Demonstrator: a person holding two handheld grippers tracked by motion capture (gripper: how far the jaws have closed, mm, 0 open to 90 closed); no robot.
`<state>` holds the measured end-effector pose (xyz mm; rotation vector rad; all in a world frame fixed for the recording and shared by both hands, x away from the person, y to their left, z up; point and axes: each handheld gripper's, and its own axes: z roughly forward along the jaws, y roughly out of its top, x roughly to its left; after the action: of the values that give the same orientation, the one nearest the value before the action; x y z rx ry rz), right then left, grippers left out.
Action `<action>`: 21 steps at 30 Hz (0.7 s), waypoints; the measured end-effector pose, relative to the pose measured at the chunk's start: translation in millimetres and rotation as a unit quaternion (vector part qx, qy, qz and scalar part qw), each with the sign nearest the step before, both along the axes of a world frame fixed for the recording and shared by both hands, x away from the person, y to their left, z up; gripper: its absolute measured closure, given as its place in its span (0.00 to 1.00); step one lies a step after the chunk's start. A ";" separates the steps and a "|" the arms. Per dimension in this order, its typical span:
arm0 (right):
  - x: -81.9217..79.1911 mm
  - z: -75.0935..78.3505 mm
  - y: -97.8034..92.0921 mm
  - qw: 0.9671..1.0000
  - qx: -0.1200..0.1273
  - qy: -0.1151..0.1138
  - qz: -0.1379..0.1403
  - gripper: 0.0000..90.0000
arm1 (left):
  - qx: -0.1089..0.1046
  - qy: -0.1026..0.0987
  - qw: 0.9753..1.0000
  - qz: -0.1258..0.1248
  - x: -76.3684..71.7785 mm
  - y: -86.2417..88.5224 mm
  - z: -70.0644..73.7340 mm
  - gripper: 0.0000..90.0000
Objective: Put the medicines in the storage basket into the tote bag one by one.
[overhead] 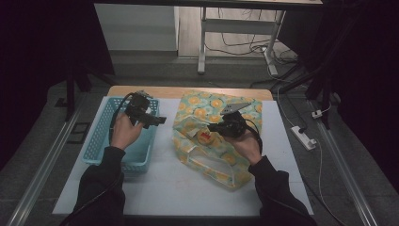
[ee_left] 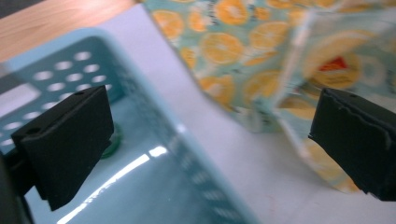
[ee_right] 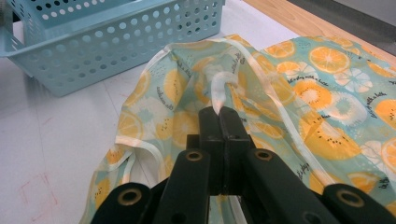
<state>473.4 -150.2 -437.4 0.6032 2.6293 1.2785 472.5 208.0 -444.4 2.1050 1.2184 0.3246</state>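
- Big white table (overhead: 169, 183), with a strip of wood along the far edge.
- Fruit-print bag (overhead: 221, 141), lying near the far right corner and reaching toward the middle, mouth turned to the near edge. Covered in orange slices.
- Tiny black writing on the bag in the right gripper view, too small to read for sure.
- Blue basket (overhead: 101, 136) full of holes, along the left edge, just beside the bag. Likely there to take things out of the bag.
- Right gripper (overhead: 212, 127), jaws pressed together on the bag's pale rim, lifting it, probably to hold the mouth open.
- Left gripper (overhead: 161, 120), over the basket's right wall, jaws wide apart and holding nothing, pointing at the bag as if ready to reach in.
- Red and yellow label (overhead: 204, 137) inside the bag, words too blurry to read.
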 end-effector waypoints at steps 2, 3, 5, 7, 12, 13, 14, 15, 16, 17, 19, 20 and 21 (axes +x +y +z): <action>0.3 0.2 -0.2 1.000 0.000 0.000 0.000 1.00 | 0.006 0.002 1.000 0.009 4.3 6.5 -3.2 0.00; 0.3 0.3 -0.2 1.000 0.000 0.000 0.000 1.00 | 0.012 0.001 1.000 0.017 6.3 9.2 -4.7 0.00; 0.3 0.4 -0.2 1.000 0.000 -0.001 0.000 1.00 | 0.019 0.002 0.999 0.028 10.3 14.6 -7.4 0.00; 0.2 0.5 -0.2 1.000 0.000 -0.001 0.000 1.00 | 0.018 0.013 0.999 0.044 15.8 21.0 -11.2 0.00; 0.3 0.4 -0.2 1.000 0.001 -0.001 0.001 1.00 | 0.025 0.022 0.997 0.073 26.2 29.7 -20.7 0.00; 0.3 0.2 -0.1 1.000 0.000 -0.001 0.001 1.00 | 0.028 0.023 0.996 0.076 28.3 30.7 -22.7 0.00; 0.3 0.1 -0.2 1.000 0.000 0.000 0.001 1.00 | 0.032 0.023 0.996 0.081 30.2 31.4 -24.5 0.00; 0.3 0.1 -0.2 1.000 0.000 -0.001 0.001 1.00 | 0.032 0.024 0.996 0.085 32.2 32.2 -26.5 0.00; 0.4 0.3 -0.3 1.000 0.001 -0.001 0.001 1.00 | 0.029 0.027 0.996 0.085 34.4 33.3 -28.5 0.00; 0.4 0.6 -0.4 1.000 0.001 -0.001 0.001 1.00 | 0.026 0.032 0.995 0.088 36.5 33.8 -30.6 0.00; 0.4 1.0 -0.7 1.000 0.002 -0.001 0.001 1.00 | 0.030 0.039 0.995 0.092 41.0 34.5 -34.4 0.01; 0.5 1.1 -0.7 1.000 0.002 -0.001 0.000 1.00 | 0.029 0.043 0.994 0.093 42.9 34.4 -36.1 0.01; 0.6 1.1 -0.8 1.000 0.002 -0.001 0.000 1.00 | 0.030 0.044 0.994 0.094 44.6 34.3 -37.5 0.01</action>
<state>474.0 -151.0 -436.3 0.6021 2.6256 1.2853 517.2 242.4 -481.9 2.0785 1.4810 0.3591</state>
